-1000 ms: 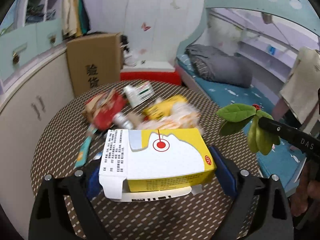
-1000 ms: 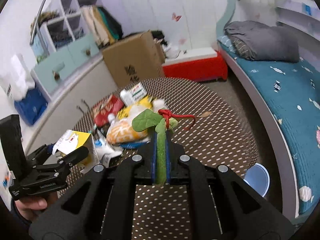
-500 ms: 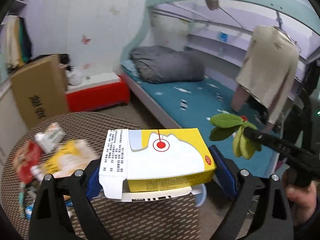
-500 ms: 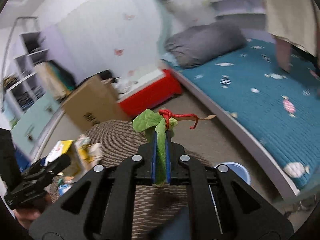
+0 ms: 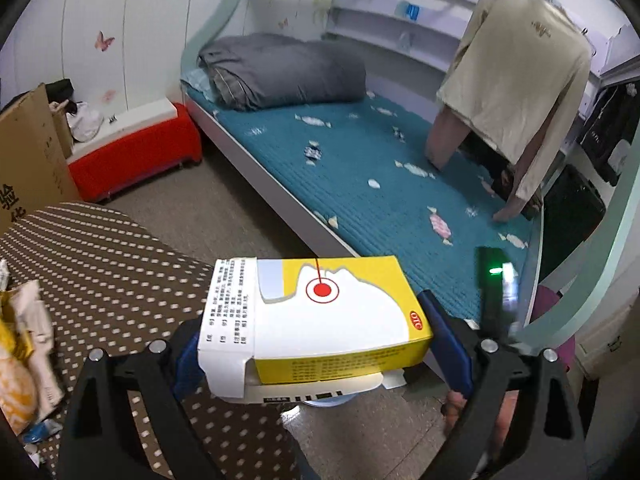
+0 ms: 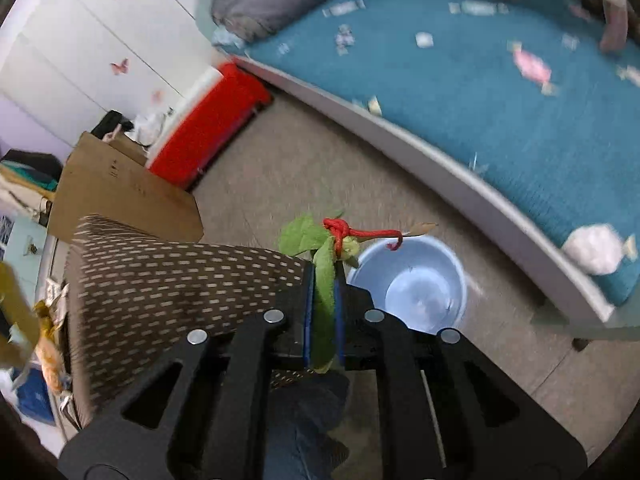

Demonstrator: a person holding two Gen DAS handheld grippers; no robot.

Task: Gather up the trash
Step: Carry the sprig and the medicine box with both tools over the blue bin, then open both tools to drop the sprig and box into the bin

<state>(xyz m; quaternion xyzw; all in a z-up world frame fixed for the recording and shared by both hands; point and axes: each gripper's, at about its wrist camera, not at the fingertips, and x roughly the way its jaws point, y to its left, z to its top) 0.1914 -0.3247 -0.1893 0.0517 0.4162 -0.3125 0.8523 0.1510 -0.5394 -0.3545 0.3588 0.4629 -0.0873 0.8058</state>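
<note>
Two pieces of trash are in transit: the left gripper (image 5: 316, 344) has its jaws clenched on a yellow-and-white carton (image 5: 316, 320), while the right gripper (image 6: 324, 308) has just begun easing its jaws, the leafy sprig (image 6: 322, 272) between them. A pale blue bucket (image 6: 416, 284) lies just beyond the right jaws, so release comes next. Blur obscures the sprig's contact; the carton hides most of the bucket.

Landmark: blue bucket (image 6: 416, 280) on floor.
Bucket mouth open, unobstructed from above.
Dotted table (image 6: 168, 280) edge just beside bucket, one side.
Bed frame (image 6: 460, 168) near, opposite side.
Bare floor beyond bucket toward red box (image 6: 208, 136), clear passage.
</note>
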